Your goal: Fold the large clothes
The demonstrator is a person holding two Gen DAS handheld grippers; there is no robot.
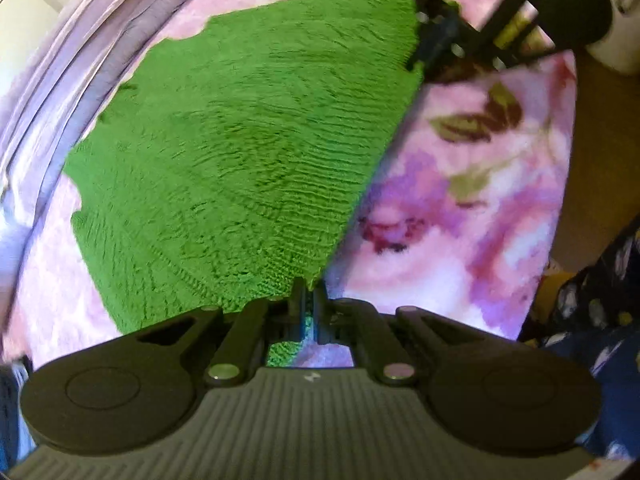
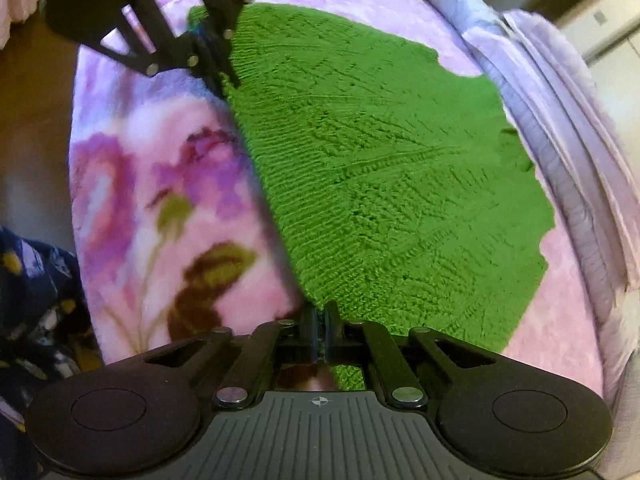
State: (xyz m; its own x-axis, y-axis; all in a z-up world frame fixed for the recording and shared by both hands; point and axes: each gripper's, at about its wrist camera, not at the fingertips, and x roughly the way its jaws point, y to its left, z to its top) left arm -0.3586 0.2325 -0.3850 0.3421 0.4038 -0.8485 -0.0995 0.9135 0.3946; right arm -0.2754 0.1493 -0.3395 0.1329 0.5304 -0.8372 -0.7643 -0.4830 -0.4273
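Green knit: I see the green knit garment (image 1: pixel 248 152) spread flat on the floral pink blanket (image 1: pixel 472 208), its straight near edge running between my two claws, its far side ragged toward the lilac bedding (image 1: pixel 60 92).
Left claw: my left gripper (image 1: pixel 307 284) has its jaws pressed together on the near corner of the knit; green shows in the slot between them.
Right claw: my right gripper (image 2: pixel 320 312) is likewise pinched shut on the other corner of that same edge, the knit fanning out far and right of it.
Risk, slip: I judge each pinch thin, right at the hem; a loose knit may stretch or pull free if I lift fast.
Risk, skew: if one hand leads, I expect the fold to land crooked.
Risk, snag: the plush blanket could drag on the knit and bunch it.
Surroundings: dark patterned fabric (image 2: pixel 36 280) sits at the near left, off the blanket.
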